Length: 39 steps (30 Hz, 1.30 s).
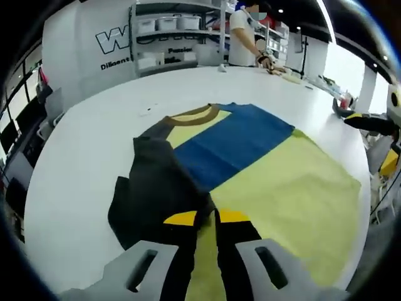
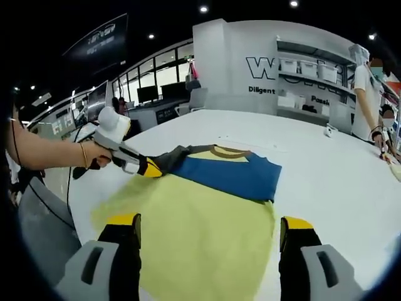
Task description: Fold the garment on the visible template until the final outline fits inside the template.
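My left tongs (image 1: 207, 218) were pinching the dark grey sleeve (image 1: 160, 188) of the yellow, blue and grey cotton shirt (image 2: 213, 207), which lay flat mid-table on the round white table (image 2: 326, 182). My right tongs (image 2: 210, 233) hung spread above the hem. I judged the sleeve should travel low and inward, its crease kept straight.

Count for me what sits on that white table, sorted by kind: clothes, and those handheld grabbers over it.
Garment, yellow, blue and dark grey: 1
Handheld grippers: 2, the left gripper pinching the dark sleeve, the right gripper open above the yellow part
Total: 3
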Tool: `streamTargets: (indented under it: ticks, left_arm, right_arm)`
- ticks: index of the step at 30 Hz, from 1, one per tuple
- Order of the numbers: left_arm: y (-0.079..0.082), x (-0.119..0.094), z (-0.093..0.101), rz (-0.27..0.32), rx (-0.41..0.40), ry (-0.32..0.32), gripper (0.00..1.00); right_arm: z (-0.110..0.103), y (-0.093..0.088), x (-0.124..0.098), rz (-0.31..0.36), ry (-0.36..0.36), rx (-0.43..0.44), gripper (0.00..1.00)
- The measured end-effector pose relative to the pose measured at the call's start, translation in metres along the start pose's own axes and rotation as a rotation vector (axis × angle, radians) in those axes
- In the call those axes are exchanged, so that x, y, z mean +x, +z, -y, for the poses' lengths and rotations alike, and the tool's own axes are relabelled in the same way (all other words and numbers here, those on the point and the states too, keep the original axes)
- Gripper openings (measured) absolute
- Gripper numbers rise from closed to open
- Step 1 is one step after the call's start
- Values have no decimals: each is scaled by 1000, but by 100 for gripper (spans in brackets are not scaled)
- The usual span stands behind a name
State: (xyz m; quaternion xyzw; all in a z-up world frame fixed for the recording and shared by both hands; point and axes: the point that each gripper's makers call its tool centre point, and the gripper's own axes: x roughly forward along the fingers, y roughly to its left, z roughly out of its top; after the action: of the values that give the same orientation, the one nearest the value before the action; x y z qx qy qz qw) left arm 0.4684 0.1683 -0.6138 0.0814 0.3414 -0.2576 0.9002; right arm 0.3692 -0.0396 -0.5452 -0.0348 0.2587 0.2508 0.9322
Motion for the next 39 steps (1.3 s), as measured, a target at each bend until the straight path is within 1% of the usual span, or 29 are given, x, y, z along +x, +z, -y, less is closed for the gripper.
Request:
streamTargets:
  ticks: [1,2,3,5,6,7,8,11,12,13,14,15,17,18,19,20,22,24,26,27,30,31,32,34,35,37,39]
  left_arm:
    - [6,-4,-2,35,-14,9,25]
    - [10,-9,-6,51,-11,16,31]
    - [11,-11,-8,56,-13,23,34]
    - [19,-24,-31,93,-40,102,37]
    - [21,-26,-39,108,-51,115,36]
    - [21,-29,-45,110,-61,125,36]
    - [20,-33,-56,109,-85,147,37]
    - [14,-37,-78,94,-136,173,37]
    - [14,-38,-87,100,-160,186,38]
    - [14,-38,-91,108,-180,187,39]
    - [11,-37,-95,92,-197,186,43]
    - [9,-36,-98,75,-195,192,45]
    - [5,-31,-106,63,-192,199,46]
    - [4,-30,-107,58,-204,197,46]
    - [4,-26,-109,60,-232,182,47]
    - [4,-24,-110,58,-248,176,50]
    - [1,-19,-113,30,-240,180,52]
    - [0,-16,-115,22,-222,178,50]
    - [-4,-12,-113,-12,-225,164,48]
    - [-4,-10,-113,-16,-226,160,48]
    - [-9,-4,-109,-37,-266,139,48]
    - [-12,-1,-107,-56,-275,132,48]
    - [-14,0,-107,-61,-276,134,47]
    - [-15,1,-105,-67,-284,130,44]
    - [-16,2,-103,-70,-306,121,41]
    - [-14,2,-103,-64,-305,122,32]
    - [-14,2,-97,-92,-299,105,18]
  right_arm:
    - [0,0,0,-1,1,0,90]
    - [-1,0,1,-1,2,0,91]
    - [-1,0,1,-1,3,-1,91]
    - [-2,2,1,4,4,-4,91]
    - [-3,2,1,5,5,-5,91]
    - [-3,2,1,4,7,-5,91]
    - [-3,3,1,6,6,-7,91]
    - [-4,2,2,4,10,-8,91]
    - [-4,2,2,3,10,-9,91]
    - [-5,1,2,1,11,-9,91]
    - [-5,1,2,1,11,-10,91]
    - [-5,1,1,1,11,-11,91]
    - [-4,1,1,4,13,-9,91]
    - [-4,2,0,6,13,-9,92]
    - [-5,3,-1,10,15,-9,92]
    - [-6,4,-2,12,17,-8,93]
    - [-7,5,-3,16,23,-8,96]
    - [-9,6,-4,15,30,-12,99]
    - [-11,6,-6,12,39,-18,99]
    - [-11,7,-6,12,39,-18,99]
    - [-12,7,-6,12,42,-12,99]
    - [-12,7,-6,10,43,-10,99]
    - [-12,7,-7,10,44,-11,99]
    - [-12,8,-7,11,44,-13,99]
    - [-12,9,-7,14,43,-14,99]
    - [-12,9,-8,16,41,-12,99]
    - [-10,9,-9,16,34,-9,99]
